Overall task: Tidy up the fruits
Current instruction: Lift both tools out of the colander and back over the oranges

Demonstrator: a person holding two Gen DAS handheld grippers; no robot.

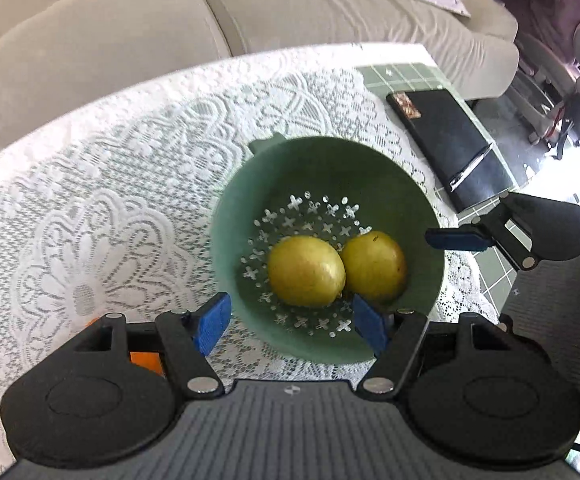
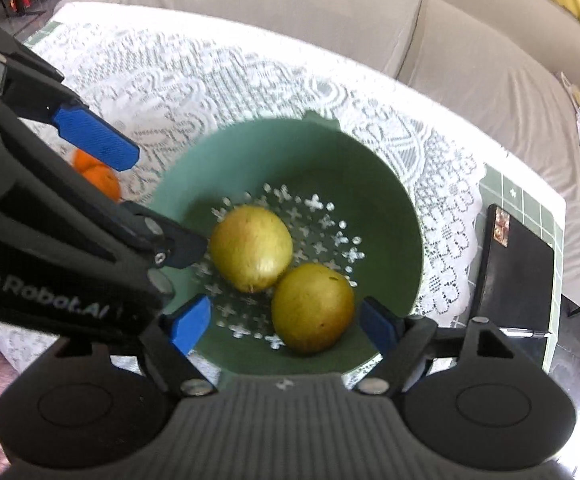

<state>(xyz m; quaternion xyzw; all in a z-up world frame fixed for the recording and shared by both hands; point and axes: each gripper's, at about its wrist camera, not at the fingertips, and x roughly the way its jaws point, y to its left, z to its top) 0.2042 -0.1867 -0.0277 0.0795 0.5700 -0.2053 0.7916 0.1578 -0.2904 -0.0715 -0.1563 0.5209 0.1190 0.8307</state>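
While both grippers hang over the bowl, nothing is held.
Left gripper (image 1: 290,326): jaws wide, empty — one yellow-green fruit (image 1: 306,271) just ahead between them.
Right gripper (image 2: 286,330): jaws spread, gripping nothing; second fruit (image 2: 312,307) lies between its pads, apparently untouched.
Green strainer bowl (image 2: 402,216): holds both fruits, touching — likely the collecting spot.
Orange (image 2: 102,180): beyond the left jaw, outside, probably next.

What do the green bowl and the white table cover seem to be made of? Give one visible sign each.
Green bowl: probably plastic, matte; smooth moulded wall with cross-shaped drain holes in the base.
White table cover: lace-like fabric, or possibly vinyl; openwork flower pattern.
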